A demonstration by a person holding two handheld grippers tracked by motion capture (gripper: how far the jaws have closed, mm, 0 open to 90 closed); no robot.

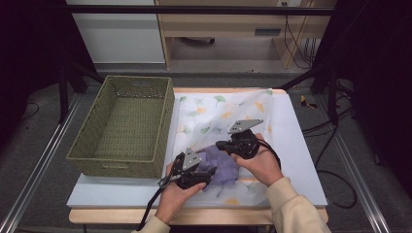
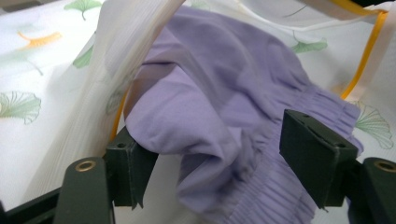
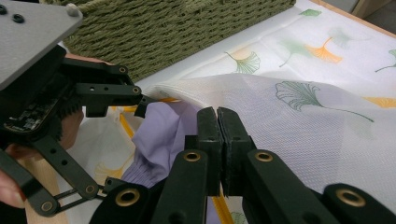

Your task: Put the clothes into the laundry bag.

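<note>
The right gripper (image 3: pixel 218 140) has its fingers pressed together on the edge of a sheer white laundry bag (image 1: pixel 228 114) printed with ginkgo leaves. In the right gripper view a yellow trim, probably the zipper tape, runs out from under the closed pads. The grip lifts the upper layer of mesh off the lower one, and that is most likely why it is held there: the raised flap keeps the mouth of the bag open like a tent.

Under that flap lies a purple garment (image 2: pixel 219 107), bunched, with a gathered elastic band towards the near side. In the high view it sits near the front of the table (image 1: pixel 301 160), partly veiled by the mesh, between the two hands.

The left gripper (image 2: pixel 212 154) has its fingers apart. The purple cloth lies in the gap between them but neither pad presses on it, so the garment rests loose on the bag's lower layer. The fingers point into the opening, which suggests the left gripper's job is to feed the cloth deeper inside while the right one holds the entrance up.

A green woven basket (image 1: pixel 121 121) stands empty just beside the bag, on the left of the table, probably waiting to take the filled bag. A good part of the garment looks to be still outside the opening, so the stuffing seems only partly done.
</note>
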